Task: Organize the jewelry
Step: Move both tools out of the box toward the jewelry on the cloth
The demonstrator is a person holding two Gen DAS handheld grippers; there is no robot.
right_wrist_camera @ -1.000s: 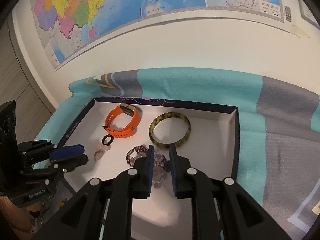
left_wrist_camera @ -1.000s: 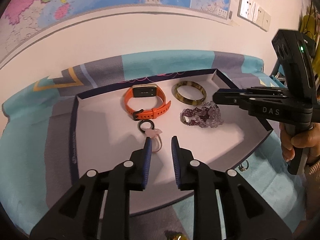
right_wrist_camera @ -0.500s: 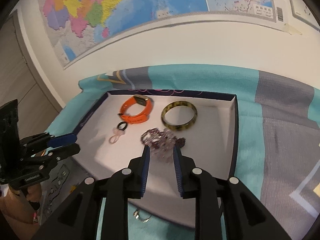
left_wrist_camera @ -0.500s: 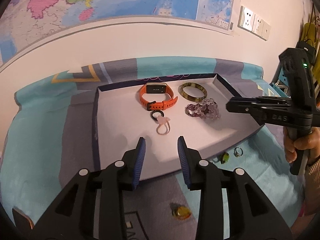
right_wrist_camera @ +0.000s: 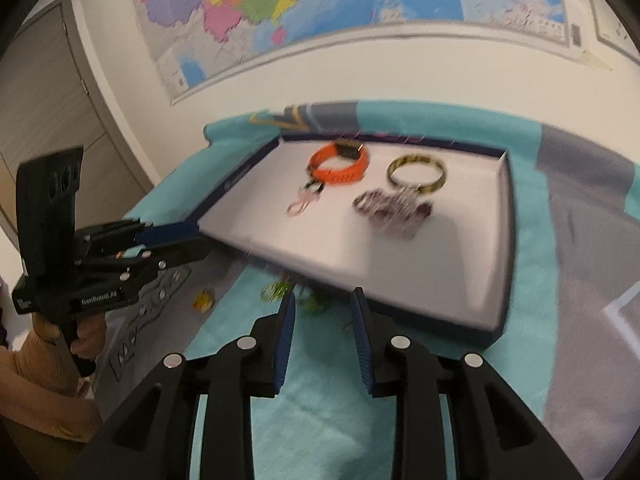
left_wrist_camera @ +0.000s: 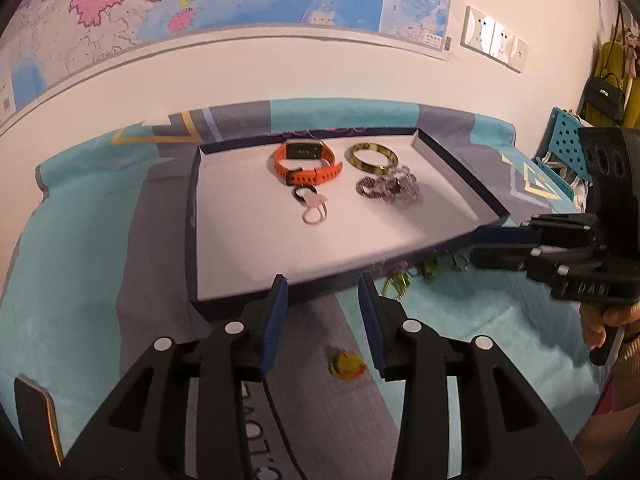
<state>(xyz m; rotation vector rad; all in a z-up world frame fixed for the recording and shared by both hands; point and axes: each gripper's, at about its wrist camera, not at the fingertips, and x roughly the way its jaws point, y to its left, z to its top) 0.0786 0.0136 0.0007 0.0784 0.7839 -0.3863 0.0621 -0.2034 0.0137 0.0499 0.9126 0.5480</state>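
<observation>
Jewelry tray [left_wrist_camera: 192, 216] sits on the teal cloth [left_wrist_camera: 80, 272], holding orange watch [left_wrist_camera: 306, 164], green bangle [left_wrist_camera: 372, 156] and bead bracelet [left_wrist_camera: 388, 190]. Loose rings [left_wrist_camera: 430, 268] and an amber stone [left_wrist_camera: 347, 365] lie outside: light, slippery, best pinched across the band. My left claw [left_wrist_camera: 323, 322] stands part-open and empty; my right claw [right_wrist_camera: 323, 338] is opening, empty.
</observation>
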